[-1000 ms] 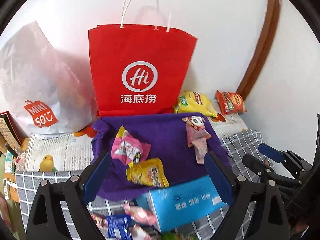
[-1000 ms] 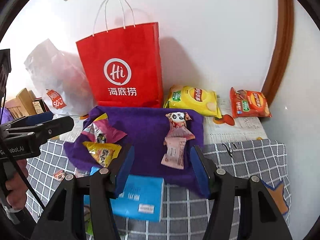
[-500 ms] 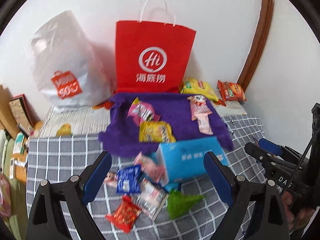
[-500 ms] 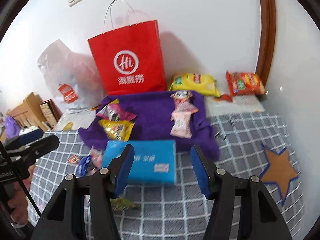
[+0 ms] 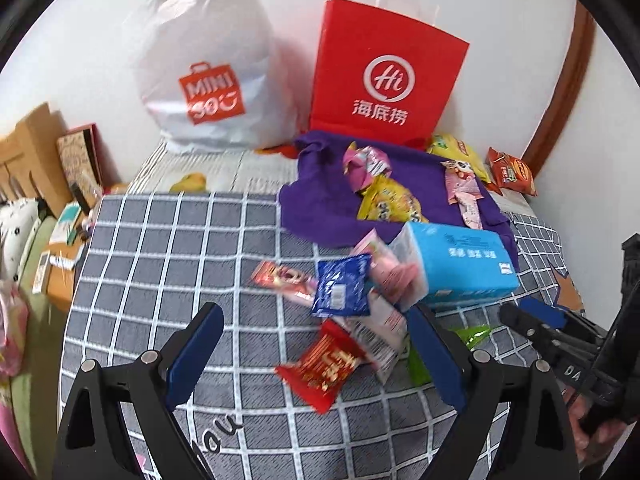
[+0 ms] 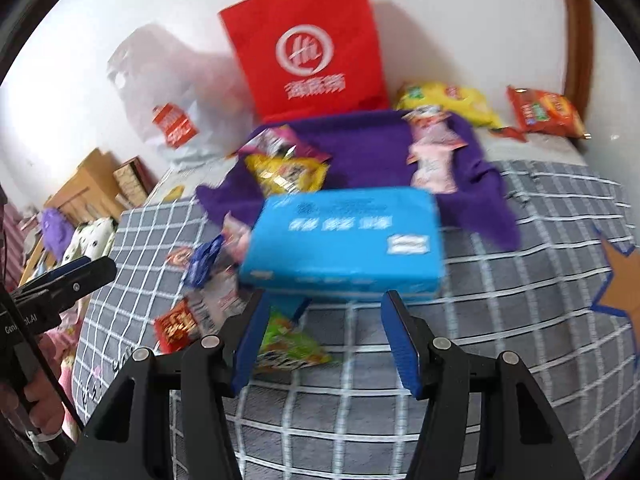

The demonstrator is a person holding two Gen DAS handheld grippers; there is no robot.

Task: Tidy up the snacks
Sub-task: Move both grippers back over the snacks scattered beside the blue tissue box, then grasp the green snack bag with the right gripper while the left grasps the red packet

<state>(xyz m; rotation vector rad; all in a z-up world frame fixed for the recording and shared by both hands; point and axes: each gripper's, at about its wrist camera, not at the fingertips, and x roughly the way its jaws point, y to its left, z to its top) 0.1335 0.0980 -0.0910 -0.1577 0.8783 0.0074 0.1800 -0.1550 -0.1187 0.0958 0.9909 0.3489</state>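
Observation:
A blue box lies on the grey checked cloth, half over a purple cloth. Small snack packets pile beside it: a red one, a dark blue one, a green one. More packets rest on the purple cloth. My left gripper stands open over the red packet without touching it. My right gripper is open just in front of the blue box, nothing between its fingers.
A red paper bag and a white plastic bag stand against the back wall. Yellow and red-orange chip bags lie at the back right. Boxes and clutter line the left edge.
Both grippers have pulled back and sunk toward the near side of the cloth. The pile of small packets and the blue box now sit close in front of them.

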